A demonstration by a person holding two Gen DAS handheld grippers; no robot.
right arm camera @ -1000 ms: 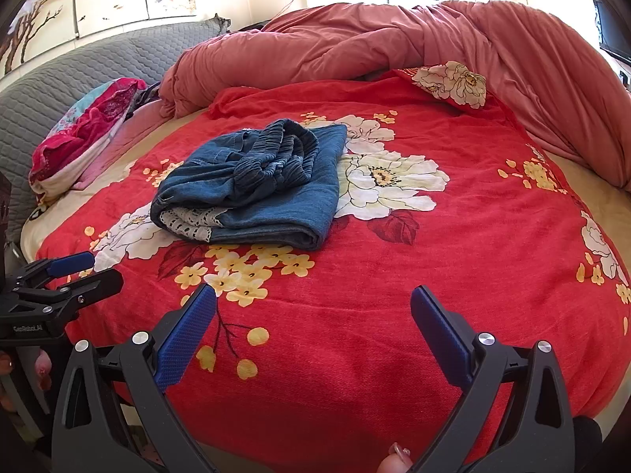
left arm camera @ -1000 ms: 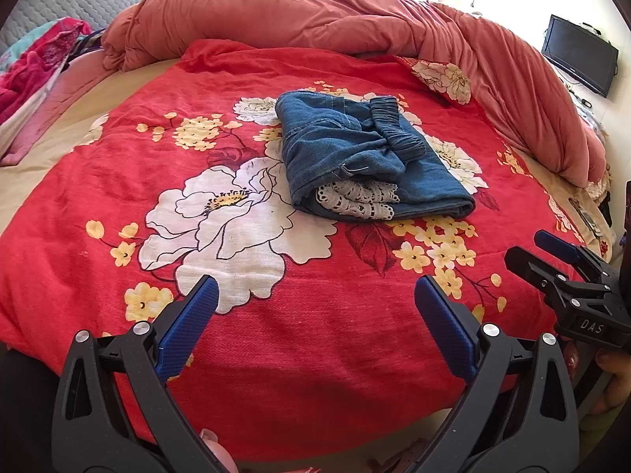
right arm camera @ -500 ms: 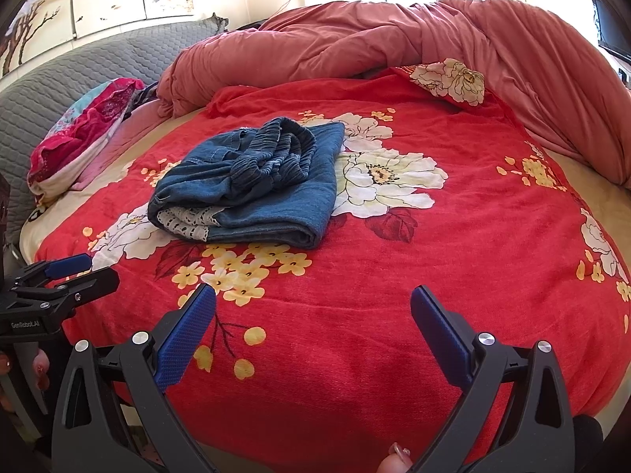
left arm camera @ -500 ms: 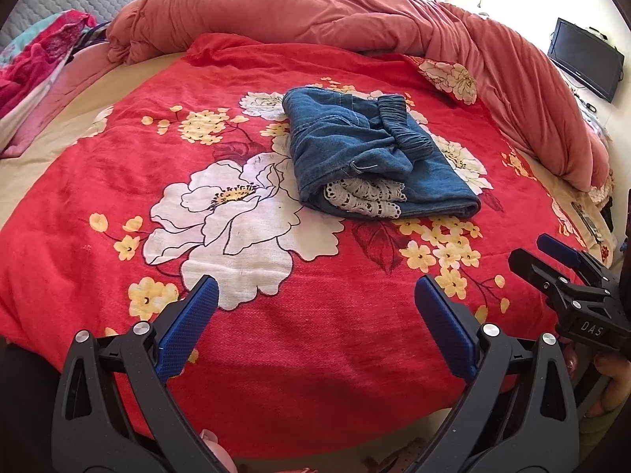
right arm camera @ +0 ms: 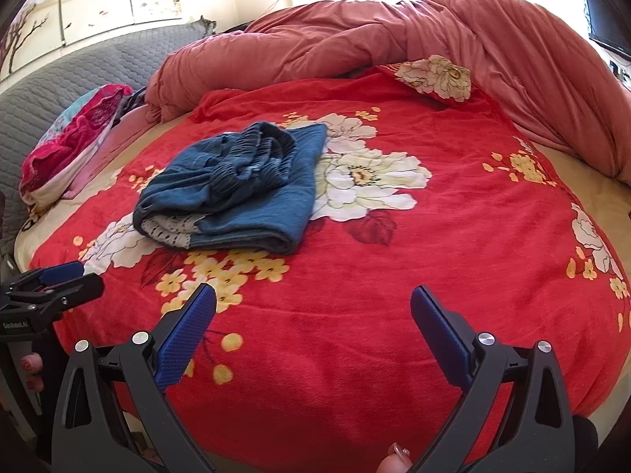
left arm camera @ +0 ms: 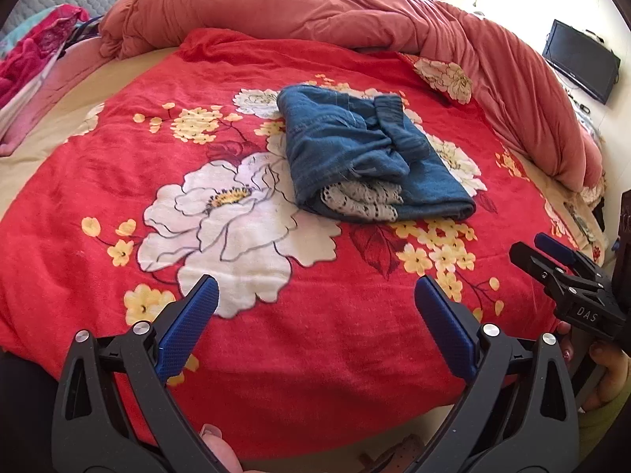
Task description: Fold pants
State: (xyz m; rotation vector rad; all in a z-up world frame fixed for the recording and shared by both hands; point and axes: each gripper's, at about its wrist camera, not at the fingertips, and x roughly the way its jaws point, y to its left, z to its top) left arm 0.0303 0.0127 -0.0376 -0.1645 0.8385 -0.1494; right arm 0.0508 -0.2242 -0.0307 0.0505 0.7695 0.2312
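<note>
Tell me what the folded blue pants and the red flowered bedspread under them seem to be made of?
The folded blue pants look like denim: faded, matte weave, with white lace trim showing openwork holes. The red flowered bedspread looks like soft plush or fleece, judging by its fuzzy, matte nap, though I can't be sure.
</note>
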